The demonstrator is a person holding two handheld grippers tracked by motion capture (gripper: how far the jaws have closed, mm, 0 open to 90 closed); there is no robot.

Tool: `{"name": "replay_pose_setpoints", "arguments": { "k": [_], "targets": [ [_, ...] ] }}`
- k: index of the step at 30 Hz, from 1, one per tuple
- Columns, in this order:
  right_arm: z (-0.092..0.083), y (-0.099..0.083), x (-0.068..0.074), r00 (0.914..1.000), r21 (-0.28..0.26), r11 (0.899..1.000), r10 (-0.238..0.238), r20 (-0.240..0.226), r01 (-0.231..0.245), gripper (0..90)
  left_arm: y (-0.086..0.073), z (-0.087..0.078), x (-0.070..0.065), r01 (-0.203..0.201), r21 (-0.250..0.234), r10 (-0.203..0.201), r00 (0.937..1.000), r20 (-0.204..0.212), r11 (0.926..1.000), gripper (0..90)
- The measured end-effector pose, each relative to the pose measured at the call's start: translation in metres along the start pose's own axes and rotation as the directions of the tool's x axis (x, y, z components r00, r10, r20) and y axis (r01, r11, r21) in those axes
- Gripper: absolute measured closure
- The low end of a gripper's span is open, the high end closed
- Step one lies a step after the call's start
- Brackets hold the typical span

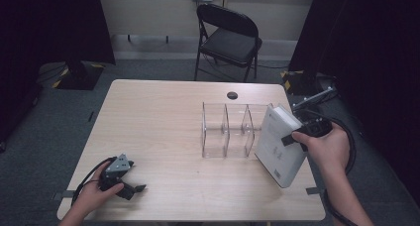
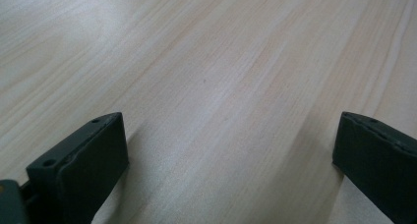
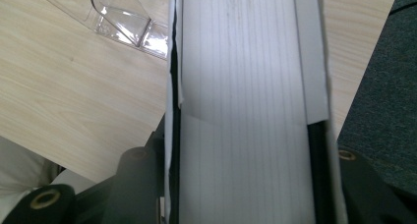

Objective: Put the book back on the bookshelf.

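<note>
Clamping a white book (image 1: 280, 142), the right gripper (image 1: 292, 137) holds it tilted beside the clear divider rack (image 1: 228, 129); its cover print is unreadable, and the left gripper (image 1: 130, 188) rests gaping on the table (image 1: 163, 117).

Curtained lab: black drapes (image 1: 44, 23), bare table (image 1: 163, 117)

The left gripper (image 1: 130, 186) has a black body topped by a grey three-cornered plate with small dark fastener holes. A black cable loops from its rear. In the left gripper view, its two jaws are flat, dark rectangular blocks; each carries a separate pad layer, and small round holes run along the upper edges.

The right gripper (image 1: 292, 137) is black, with a thick black cable curving away behind the hand. In the right gripper view, its rounded black housing carries brass-coloured round screw fittings, one on each side.

Both forearms are bare; no sleeves are visible.
</note>
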State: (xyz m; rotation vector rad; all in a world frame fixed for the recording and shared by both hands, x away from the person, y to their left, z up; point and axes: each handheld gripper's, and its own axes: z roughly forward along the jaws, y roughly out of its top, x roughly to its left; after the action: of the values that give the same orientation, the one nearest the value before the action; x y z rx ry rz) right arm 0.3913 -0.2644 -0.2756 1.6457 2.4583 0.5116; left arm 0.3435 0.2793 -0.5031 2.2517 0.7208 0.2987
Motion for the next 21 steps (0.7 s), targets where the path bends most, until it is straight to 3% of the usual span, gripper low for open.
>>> {"name": "replay_pose_setpoints", "arguments": {
  "k": [9, 15, 21],
  "targets": [
    [0.002, 0.007, -0.001, 0.9999, 0.0, 1.0, 0.001, 0.016, -0.001, 52.3, 0.0, 0.0, 0.0, 0.0, 0.0, 0.0, 1.0, 0.0, 1.0, 0.0],
    [0.006, 0.012, -0.003, 0.9993, -0.007, 0.999, 0.036, 0.01, -0.036, 52.3, 0.0, 0.0, 0.0, 0.0, 0.0, 0.0, 1.0, 0.0, 1.0, 0.0],
    [0.01, 0.022, 0.004, 0.9992, 0.009, 1.0, 0.029, 0.027, -0.03, 52.2, 0.0, 0.0, 0.0, -0.001, 0.0, 0.001, 1.0, 0.0, 1.0, 0.0]
  ]
}}
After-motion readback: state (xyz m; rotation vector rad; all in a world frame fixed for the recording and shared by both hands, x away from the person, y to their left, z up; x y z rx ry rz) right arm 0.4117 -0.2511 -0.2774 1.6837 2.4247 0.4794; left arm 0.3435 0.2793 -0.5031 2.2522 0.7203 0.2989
